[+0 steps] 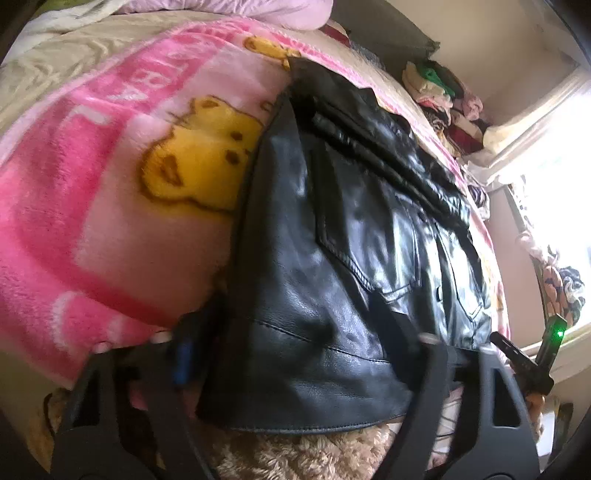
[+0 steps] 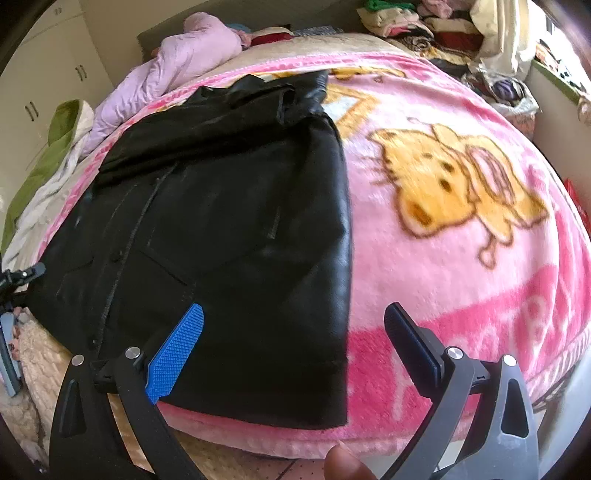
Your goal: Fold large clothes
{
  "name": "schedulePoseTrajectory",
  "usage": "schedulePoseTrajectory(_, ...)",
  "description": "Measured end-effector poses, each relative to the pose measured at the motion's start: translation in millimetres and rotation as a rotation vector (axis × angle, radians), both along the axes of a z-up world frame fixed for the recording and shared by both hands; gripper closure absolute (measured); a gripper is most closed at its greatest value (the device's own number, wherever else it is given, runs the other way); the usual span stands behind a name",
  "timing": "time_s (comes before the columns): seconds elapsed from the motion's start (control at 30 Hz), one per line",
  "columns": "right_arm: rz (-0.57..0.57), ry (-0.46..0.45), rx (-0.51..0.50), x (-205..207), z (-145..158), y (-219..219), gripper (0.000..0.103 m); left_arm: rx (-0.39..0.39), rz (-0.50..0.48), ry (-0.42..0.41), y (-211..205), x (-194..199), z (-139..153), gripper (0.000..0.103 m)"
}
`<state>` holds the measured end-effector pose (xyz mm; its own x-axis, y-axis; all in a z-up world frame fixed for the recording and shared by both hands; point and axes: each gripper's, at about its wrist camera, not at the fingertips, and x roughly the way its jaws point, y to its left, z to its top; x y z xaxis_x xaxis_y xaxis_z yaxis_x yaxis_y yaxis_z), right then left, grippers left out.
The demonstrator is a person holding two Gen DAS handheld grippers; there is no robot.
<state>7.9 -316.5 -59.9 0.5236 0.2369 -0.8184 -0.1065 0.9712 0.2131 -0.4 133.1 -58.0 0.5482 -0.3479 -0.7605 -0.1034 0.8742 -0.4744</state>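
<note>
A black leather jacket (image 2: 221, 229) lies flat on the pink cartoon-print fleece blanket (image 2: 461, 258). The left claw (image 1: 295, 354) straddles the jacket's near hem, though whether it pinches cannot be told. The right claw (image 2: 295, 332) hangs spread over the hem's corner.

A glossy black leather jacket (image 1: 351, 258) lies on a fuzzy pink fleece blanket (image 2: 461, 277).

Bare pink blanket (image 2: 461, 258) right of the jacket (image 2: 221, 221) lies free; piled clothes (image 2: 424, 22) and lilac bedding (image 2: 177, 62) crowd the bed's far edge.
</note>
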Motion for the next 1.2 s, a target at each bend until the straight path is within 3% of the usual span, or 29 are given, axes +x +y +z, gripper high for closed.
schedulePoseTrajectory(0.1, -0.004, 0.026, 0.004, -2.0, -6.1, -5.8, 0.005, 0.002, -0.014, 0.004, -0.3, 2.2, -0.4, 0.048)
schedulePoseTrajectory(0.2, 0.01, 0.049, 0.01, -6.0, -12.0, -8.8, 0.005, 0.008, -0.029, -0.002, -2.7, 3.1, -2.0, 0.069)
schedulePoseTrajectory(0.27, 0.035, 0.077, 0.048, -7.9, -18.2, -11.2, 0.006, 0.008, -0.037, -0.014, -4.5, 1.9, -1.3, 0.073)
schedulePoseTrajectory(0.37, 0.07, 0.102, 0.089, -9.3, -23.3, -9.8, 0.031, 0.008, -0.047, -0.026, -6.9, 0.7, -0.7, 0.081)
schedulePoseTrajectory(0.4, 0.094, 0.105, 0.118, -10.2, -23.1, -8.6, 0.047, 0.009, -0.048, -0.03, -7.7, 0.4, -0.2, 0.083)
schedulePoseTrajectory(0.47, 0.12, 0.09, 0.105, -13.1, -19.2, -6.3, 0.063, 0.006, -0.048, -0.038, -8.7, -1.1, 0.8, 0.086)
schedulePoseTrajectory(0.5, 0.13, 0.08, 0.092, -14.0, -16.3, -5.1, 0.077, 0.002, -0.044, -0.043, -8.6, -2.0, 1.4, 0.086)
schedulePoseTrajectory(0.53, 0.144, 0.071, 0.084, -15.5, -12.1, -5.0, 0.082, -0.007, -0.038, -0.051, -7.8, -3.2, 2.6, 0.086)
schedulePoseTrajectory(0.67, 0.181, 0.023, 0.07, -21.4, 6.1, -5.8, 0.09, -0.021, -0.033, -0.083, -9.8, -8.0, 8.4, 0.087)
schedulePoseTrajectory(0.73, 0.183, 0.006, 0.114, -23.2, 15.9, -9.6, 0.093, -0.03, -0.028, -0.092, -9.8, -9.6, 10.2, 0.088)
schedulePoseTrajectory(1.0, 0.233, -0.107, 0.217, -45.3, 62.6, -24.6, 0.095, -0.063, -0.038, -0.189, -4.9, -25.9, 45.5, 0.091)
schedulePoseTrajectory(1.2, 0.207, -0.181, 0.319, -47.4, 87.9, -43.3, 0.095, -0.077, -0.03, -0.258, 2.4, -29.2, 76.3, 0.091)
